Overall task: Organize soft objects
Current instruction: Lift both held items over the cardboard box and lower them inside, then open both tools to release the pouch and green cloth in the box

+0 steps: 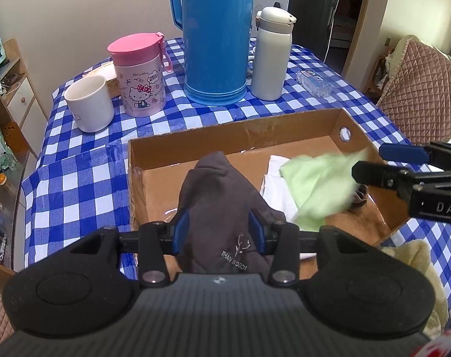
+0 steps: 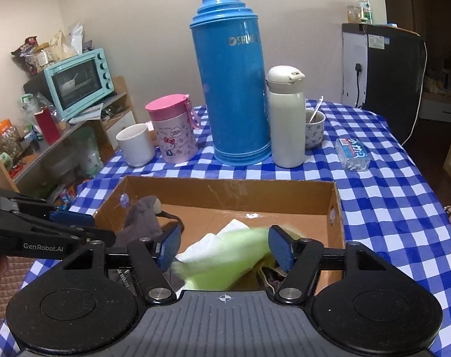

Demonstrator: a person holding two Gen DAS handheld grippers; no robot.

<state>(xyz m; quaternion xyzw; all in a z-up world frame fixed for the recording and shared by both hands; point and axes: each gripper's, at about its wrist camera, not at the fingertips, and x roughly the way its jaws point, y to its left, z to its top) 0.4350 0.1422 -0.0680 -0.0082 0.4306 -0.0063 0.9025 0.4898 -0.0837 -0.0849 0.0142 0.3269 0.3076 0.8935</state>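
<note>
Clamped between our left gripper (image 1: 222, 232) fingers is the grey garment (image 1: 222, 208), hanging over the cardboard box (image 1: 225, 131) — our right gripper (image 2: 225, 250) gapes wide around the blurred green cloth (image 2: 225, 258), over white fabric (image 1: 276, 184) inside.

A blue-checked table (image 2: 383, 196) carries a cardboard box (image 2: 225, 190) near, with thermos (image 2: 234, 89), bottle (image 2: 286, 119) and cups (image 2: 136, 144) far.
</note>
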